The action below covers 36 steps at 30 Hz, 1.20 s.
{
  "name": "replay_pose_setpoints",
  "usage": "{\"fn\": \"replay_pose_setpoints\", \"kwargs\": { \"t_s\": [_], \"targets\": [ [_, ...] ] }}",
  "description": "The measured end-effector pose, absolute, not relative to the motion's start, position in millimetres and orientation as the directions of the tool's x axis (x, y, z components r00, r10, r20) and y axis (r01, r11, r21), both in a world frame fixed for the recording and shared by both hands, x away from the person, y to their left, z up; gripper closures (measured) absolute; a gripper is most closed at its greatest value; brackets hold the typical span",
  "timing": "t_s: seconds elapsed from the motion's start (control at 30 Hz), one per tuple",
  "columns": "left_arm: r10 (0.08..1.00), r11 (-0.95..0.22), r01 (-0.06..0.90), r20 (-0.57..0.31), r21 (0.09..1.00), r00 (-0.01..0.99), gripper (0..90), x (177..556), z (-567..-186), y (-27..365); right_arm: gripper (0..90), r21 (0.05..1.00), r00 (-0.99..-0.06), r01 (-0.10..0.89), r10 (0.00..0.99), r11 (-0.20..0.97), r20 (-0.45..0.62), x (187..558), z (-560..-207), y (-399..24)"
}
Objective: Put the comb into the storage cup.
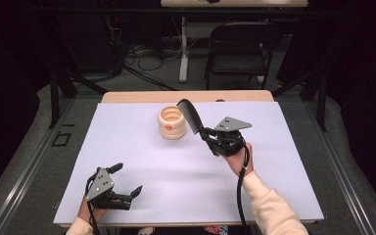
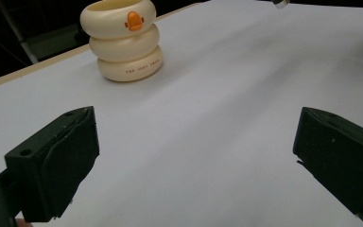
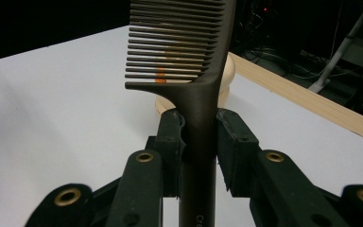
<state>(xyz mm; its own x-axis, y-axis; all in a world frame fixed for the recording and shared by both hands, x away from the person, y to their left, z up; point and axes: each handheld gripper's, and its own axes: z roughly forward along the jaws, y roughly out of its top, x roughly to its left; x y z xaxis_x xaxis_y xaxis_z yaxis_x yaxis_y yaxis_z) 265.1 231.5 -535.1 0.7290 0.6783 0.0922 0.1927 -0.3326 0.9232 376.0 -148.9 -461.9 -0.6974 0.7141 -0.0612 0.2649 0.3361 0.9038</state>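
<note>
The right gripper [image 1: 206, 132] clamps the handle of a dark comb [image 1: 190, 115], jaws pressed against both sides; the right gripper view shows lettering low on the handle that the high view cannot resolve. The comb slants up, its toothed end just beside a cream ringed holder [image 1: 171, 122] with an orange mark, standing on the white table [image 1: 186, 166]. The left gripper [image 1: 126, 180], near the front edge, has its jaws spread wide, holding nothing.

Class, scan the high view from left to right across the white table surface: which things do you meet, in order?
left gripper → cream ringed holder → black comb → right gripper
</note>
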Motion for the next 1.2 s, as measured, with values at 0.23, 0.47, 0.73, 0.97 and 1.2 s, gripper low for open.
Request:
{"fn": "replay_pose_setpoints", "kwargs": {
  "t_s": [0.23, 0.47, 0.73, 0.97, 1.2],
  "targets": [
    [0.678, -0.333, 0.192, 0.093, 0.923, 0.729, 1.1, 265.0, -535.0, 231.7, 71.9, 0.909, -0.696, 0.258, 0.716, 0.329, -0.062, 381.2, -455.9, -145.3],
    [0.678, -0.334, 0.193, 0.092, 0.923, 0.730, 1.1, 265.0, -535.1, 231.7, 71.9, 0.909, -0.696, 0.251, 0.715, 0.332, -0.069, 386.7, -453.0, -140.5],
    [0.677, -0.334, 0.195, 0.091, 0.922, 0.731, 1.3, 264.9, -535.2, 231.4, 71.9, 0.907, -0.693, 0.262, 0.718, 0.329, -0.060, 393.0, -451.6, -138.6],
    [0.678, -0.334, 0.195, 0.091, 0.922, 0.730, 1.3, 265.0, -535.2, 231.5, 71.9, 0.907, -0.695, 0.259, 0.716, 0.333, -0.065, 397.0, -451.2, -135.5],
    [0.678, -0.334, 0.195, 0.091, 0.922, 0.730, 1.3, 265.0, -535.2, 231.5, 71.9, 0.907, -0.697, 0.257, 0.715, 0.333, -0.065, 400.7, -449.6, -131.3]
  ]
}}
